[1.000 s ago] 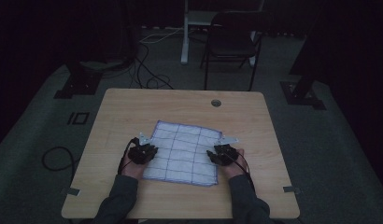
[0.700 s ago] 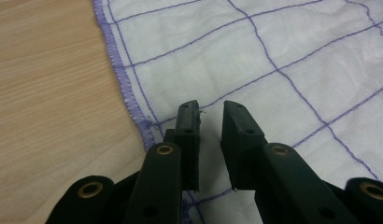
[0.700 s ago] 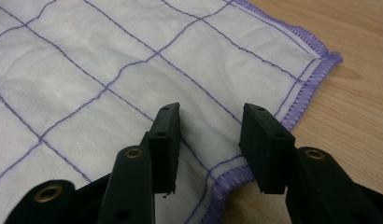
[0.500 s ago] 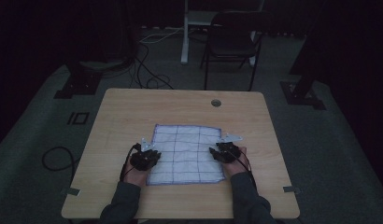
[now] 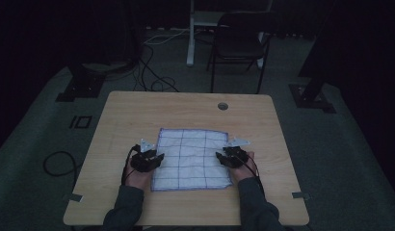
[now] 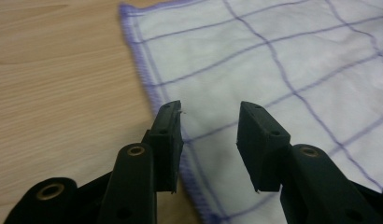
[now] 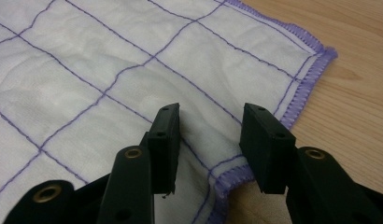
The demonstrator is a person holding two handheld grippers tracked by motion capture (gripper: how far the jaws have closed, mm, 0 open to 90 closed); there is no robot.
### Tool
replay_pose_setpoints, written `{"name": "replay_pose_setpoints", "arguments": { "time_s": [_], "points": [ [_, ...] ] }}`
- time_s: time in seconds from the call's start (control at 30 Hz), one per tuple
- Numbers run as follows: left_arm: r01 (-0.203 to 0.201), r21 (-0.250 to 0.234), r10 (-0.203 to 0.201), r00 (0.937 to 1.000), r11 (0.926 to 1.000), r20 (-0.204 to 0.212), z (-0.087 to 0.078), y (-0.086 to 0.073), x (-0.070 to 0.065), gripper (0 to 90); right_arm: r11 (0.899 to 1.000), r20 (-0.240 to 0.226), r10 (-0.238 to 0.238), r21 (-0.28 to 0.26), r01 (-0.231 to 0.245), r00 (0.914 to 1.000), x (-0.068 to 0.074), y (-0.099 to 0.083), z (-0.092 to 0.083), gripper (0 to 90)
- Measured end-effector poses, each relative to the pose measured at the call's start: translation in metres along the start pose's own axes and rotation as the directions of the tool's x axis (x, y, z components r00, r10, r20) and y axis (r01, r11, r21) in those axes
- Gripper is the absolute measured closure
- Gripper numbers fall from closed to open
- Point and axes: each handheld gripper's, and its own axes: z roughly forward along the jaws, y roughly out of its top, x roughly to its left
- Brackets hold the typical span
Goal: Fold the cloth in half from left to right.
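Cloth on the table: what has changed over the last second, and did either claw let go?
The cloth was drawn toward the person and now lies flat and squarer. The left claw has just been opening; its jaws now stand apart over the cloth's left edge, gripping nothing. The right claw stayed as it was, jaws apart over the right edge. The table is unchanged.

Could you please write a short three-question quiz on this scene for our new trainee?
1. True or false: the white cloth with purple grid lines lies spread flat on the light wooden table.
2. Which does the left gripper have between its jaws? A) a pinched fold of cloth B) nothing pinched, with flat cloth lying beneath.
3. Near which side edge of the cloth does the right gripper sit in the high view?

Key: 1 true. 2 B: the jaws have just been opening and stand apart. 3 The right edge.
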Motion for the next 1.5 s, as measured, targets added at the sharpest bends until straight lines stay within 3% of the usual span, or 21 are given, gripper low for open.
{"name": "replay_pose_setpoints", "arguments": {
  "time_s": [0.2,0.33,0.63,0.77,0.9,1.07,1.33,1.4,1.5],
  "points": [
    [0.036,0.038,-0.035,0.9989,0.9986,-0.03,0.009,0.0,0.01,56.9,1.0,0.001,0.001,0.0,-0.001,1.0,0.0,0.0,0.0,57.7],
    [0.045,0.033,-0.044,0.9985,0.9984,-0.031,0.01,-0.001,0.01,56.1,1.0,0.0,0.002,0.0,-0.002,1.0,0.0,0.0,0.0,57.7],
    [0.035,0.028,-0.035,0.9993,0.999,-0.013,0.009,-0.004,-0.004,56.4,1.0,0.003,-0.002,0.003,0.002,1.0,0.001,0.0,-0.001,57.0],
    [0.034,0.034,-0.033,0.9992,0.9988,-0.02,0.009,-0.003,-0.008,67.1,1.0,0.001,0.0,0.003,0.0,1.0,0.001,0.0,-0.001,56.7],
    [0.033,0.04,-0.033,0.9994,0.9987,-0.001,0.009,-0.003,-0.008,80.2,1.0,0.008,0.0,0.002,0.0,1.0,0.002,0.0,-0.004,56.4],
    [0.034,0.039,-0.034,0.9994,0.9987,0.007,0.009,-0.003,-0.008,85.9,1.0,0.015,-0.008,-0.012,0.008,0.9999,0.002,0.001,-0.014,57.2],
    [0.036,0.042,-0.037,0.9993,0.9984,0.01,0.008,-0.003,-0.007,86.3,1.0,0.034,-0.018,-0.009,0.018,0.9992,0.0,-0.002,-0.024,68.6],
    [0.041,0.042,-0.041,0.9991,0.9983,0.004,0.008,-0.003,-0.005,86.3,1.0,0.032,-0.024,-0.008,0.024,0.9992,-0.002,-0.003,-0.025,77.7],
    [0.048,0.042,-0.048,0.9988,0.998,0.004,0.008,-0.003,-0.005,86.3,0.999,0.03,-0.039,0.004,0.039,0.9988,0.001,-0.004,-0.023,79.9]
  ]
}}
